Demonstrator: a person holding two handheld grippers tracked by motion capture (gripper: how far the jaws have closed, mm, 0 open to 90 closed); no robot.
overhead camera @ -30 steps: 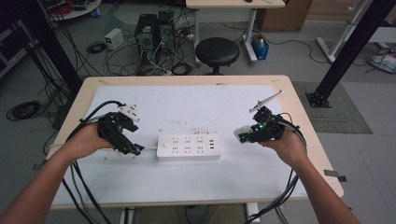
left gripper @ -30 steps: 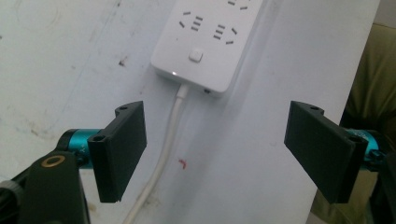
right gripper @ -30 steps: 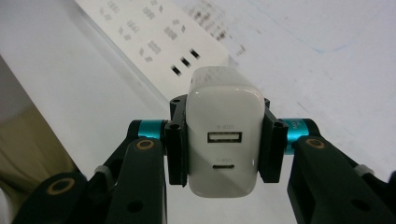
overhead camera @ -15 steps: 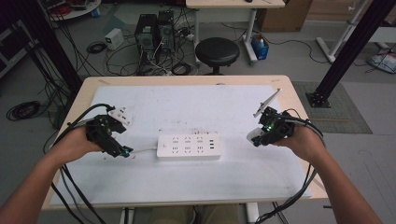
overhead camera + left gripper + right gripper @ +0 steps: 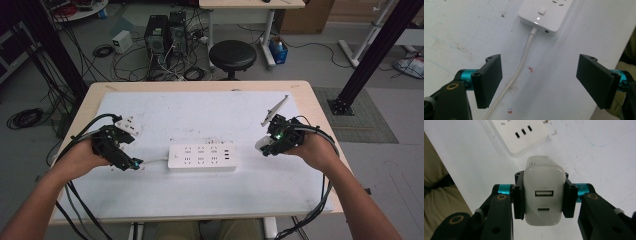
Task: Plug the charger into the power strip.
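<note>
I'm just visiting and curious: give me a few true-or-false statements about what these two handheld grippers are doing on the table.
1. The right gripper clamps a white charger. True.
2. The left gripper squeezes the cord. False: its jaws stand open, with the cord lying between them untouched.
3. The charger is plugged into the power strip. False: it is held apart from the strip, off its right end.
4. The power strip lies on the table between the two grippers. True.
</note>
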